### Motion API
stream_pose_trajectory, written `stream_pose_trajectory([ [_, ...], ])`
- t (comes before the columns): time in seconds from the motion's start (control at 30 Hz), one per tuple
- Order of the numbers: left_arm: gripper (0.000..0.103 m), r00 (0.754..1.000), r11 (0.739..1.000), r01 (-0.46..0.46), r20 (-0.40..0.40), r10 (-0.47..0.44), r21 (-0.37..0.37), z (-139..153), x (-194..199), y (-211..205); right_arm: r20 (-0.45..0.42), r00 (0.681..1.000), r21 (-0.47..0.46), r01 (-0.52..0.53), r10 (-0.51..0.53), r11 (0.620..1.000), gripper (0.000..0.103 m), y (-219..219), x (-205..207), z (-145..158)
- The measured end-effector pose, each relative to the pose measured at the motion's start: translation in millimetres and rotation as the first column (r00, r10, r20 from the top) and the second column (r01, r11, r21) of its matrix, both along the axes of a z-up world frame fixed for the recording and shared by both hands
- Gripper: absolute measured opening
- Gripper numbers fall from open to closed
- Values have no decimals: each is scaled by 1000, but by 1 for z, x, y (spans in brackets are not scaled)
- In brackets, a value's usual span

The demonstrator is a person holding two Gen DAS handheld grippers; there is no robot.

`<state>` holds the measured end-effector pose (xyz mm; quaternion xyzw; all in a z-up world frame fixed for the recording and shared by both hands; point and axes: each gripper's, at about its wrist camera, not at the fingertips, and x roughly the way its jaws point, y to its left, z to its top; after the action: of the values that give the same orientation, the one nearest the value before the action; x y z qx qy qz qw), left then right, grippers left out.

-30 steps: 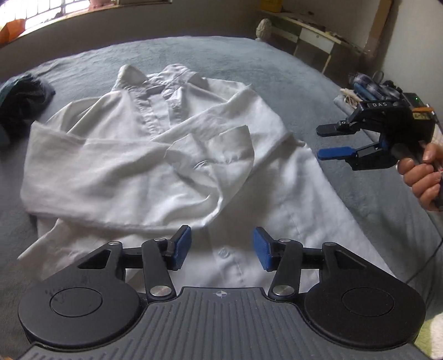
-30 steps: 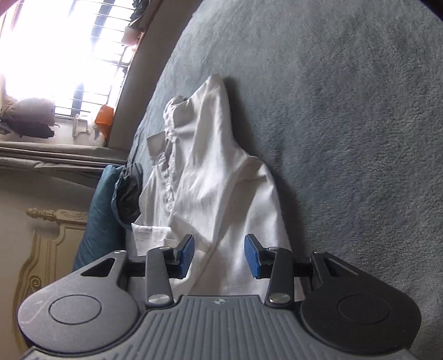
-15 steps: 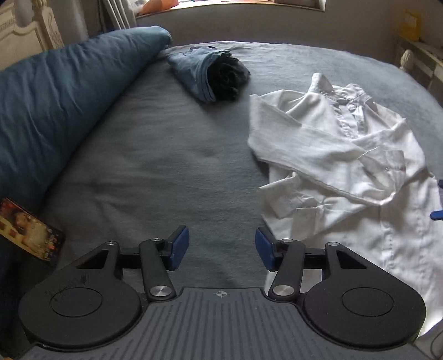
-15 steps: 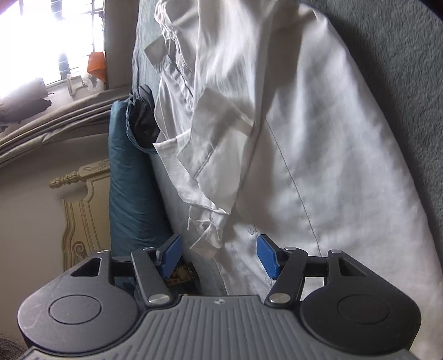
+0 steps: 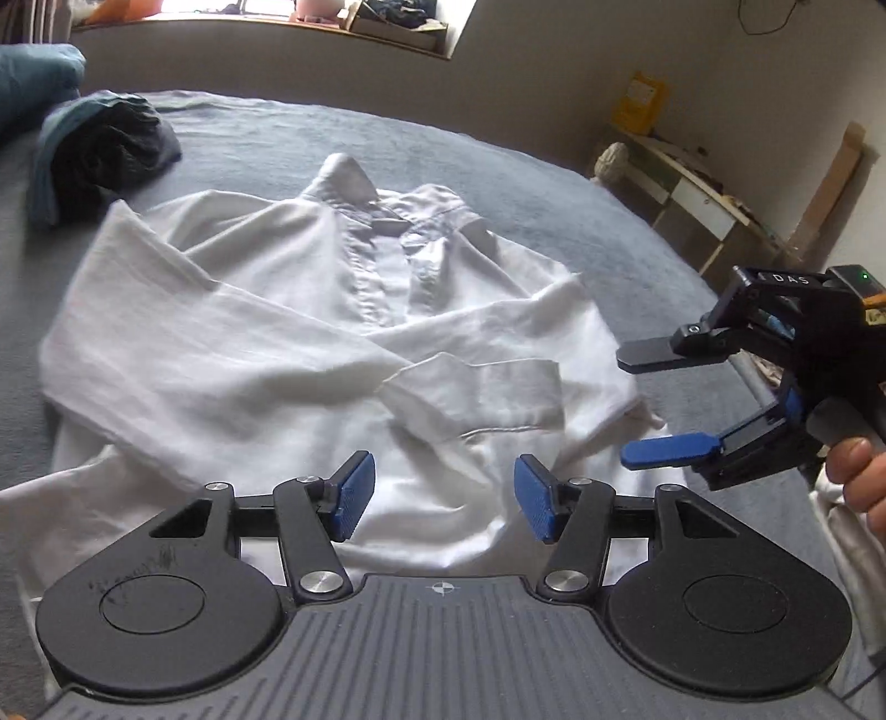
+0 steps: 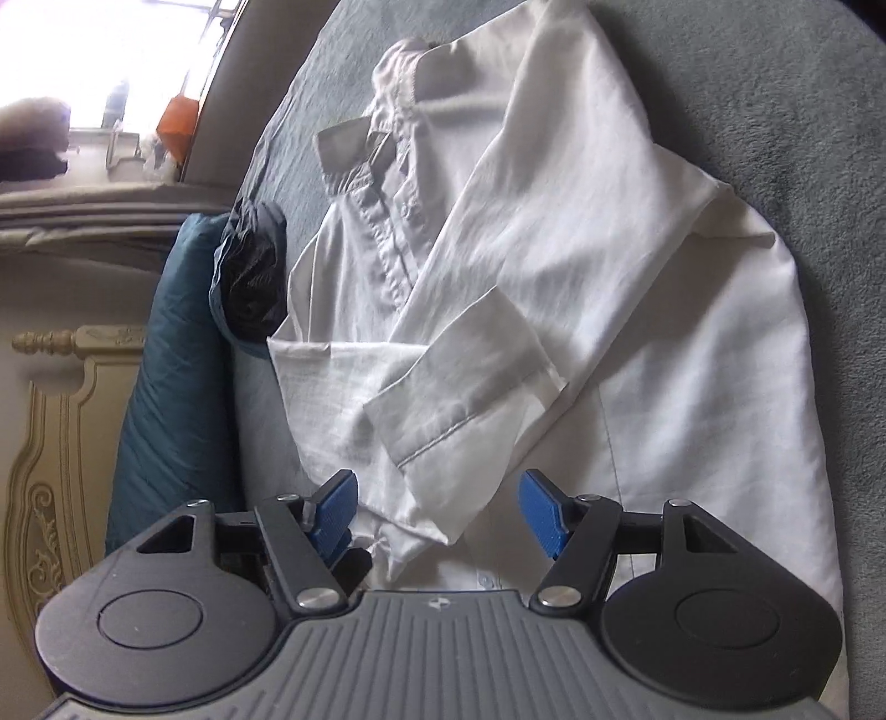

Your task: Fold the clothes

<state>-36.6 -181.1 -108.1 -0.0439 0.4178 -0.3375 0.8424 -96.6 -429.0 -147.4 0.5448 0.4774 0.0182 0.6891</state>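
A white button-up shirt [image 5: 310, 354] lies front up on the grey bed cover [image 5: 498, 166], collar at the far end and both sleeves folded across the chest. Its cuff [image 6: 459, 382] lies on top near the middle. My left gripper [image 5: 440, 504] hovers open over the shirt's lower part with nothing between its blue pads. My right gripper [image 5: 648, 404] shows at the right of the left wrist view, held by a hand [image 5: 858, 471], jaws wide open just off the shirt's right edge. In the right wrist view that gripper [image 6: 437, 512] is open over the cuff and lower front [image 6: 692, 360].
A dark rolled garment [image 5: 99, 155] lies on the bed beyond the shirt's left shoulder, next to a blue pillow [image 6: 166, 387]. A carved headboard [image 6: 50, 443] stands behind the pillow. A low shelf unit [image 5: 692, 188] stands beyond the bed at the right, and a window ledge [image 5: 277, 22] at the back.
The left view swung away to the pillow side half a second ago and has come back over the shirt. The right gripper stays open and now looks along the cuff.
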Motion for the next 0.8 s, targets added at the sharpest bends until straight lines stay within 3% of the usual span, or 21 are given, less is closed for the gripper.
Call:
stream_pose_trajectory([
  [0.13, 55, 997, 998, -30, -68, 26, -54, -16, 9, -16, -6, 994, 81, 112, -112, 990, 68, -10, -9, -20],
  [0.27, 38, 990, 993, -62, -136, 47, -105, -32, 18, -32, -30, 990, 92, 143, -141, 985, 68, -14, -12, -31],
  [0.33, 34, 999, 992, 26, -30, -30, -120, -24, 3, -38, -21, 989, 101, 150, -148, 984, 68, -15, -12, -33],
  [0.4, 33, 988, 984, 138, 85, -129, -115, -15, -16, -46, -17, 989, 109, 150, -149, 983, 68, -17, -12, -36],
  [0.53, 33, 903, 925, 380, 224, -366, -22, -11, -58, -59, -16, 987, 150, 159, -158, 976, 69, -22, -17, -46],
  [0.63, 35, 863, 898, 434, 252, -437, 70, -17, -77, -66, -27, 987, 171, 161, -159, 972, 69, -26, -21, -55],
  [0.8, 38, 888, 912, 403, 208, -411, 81, -26, -77, -65, -9, 991, 163, 132, -133, 978, 71, -29, -23, -59],
])
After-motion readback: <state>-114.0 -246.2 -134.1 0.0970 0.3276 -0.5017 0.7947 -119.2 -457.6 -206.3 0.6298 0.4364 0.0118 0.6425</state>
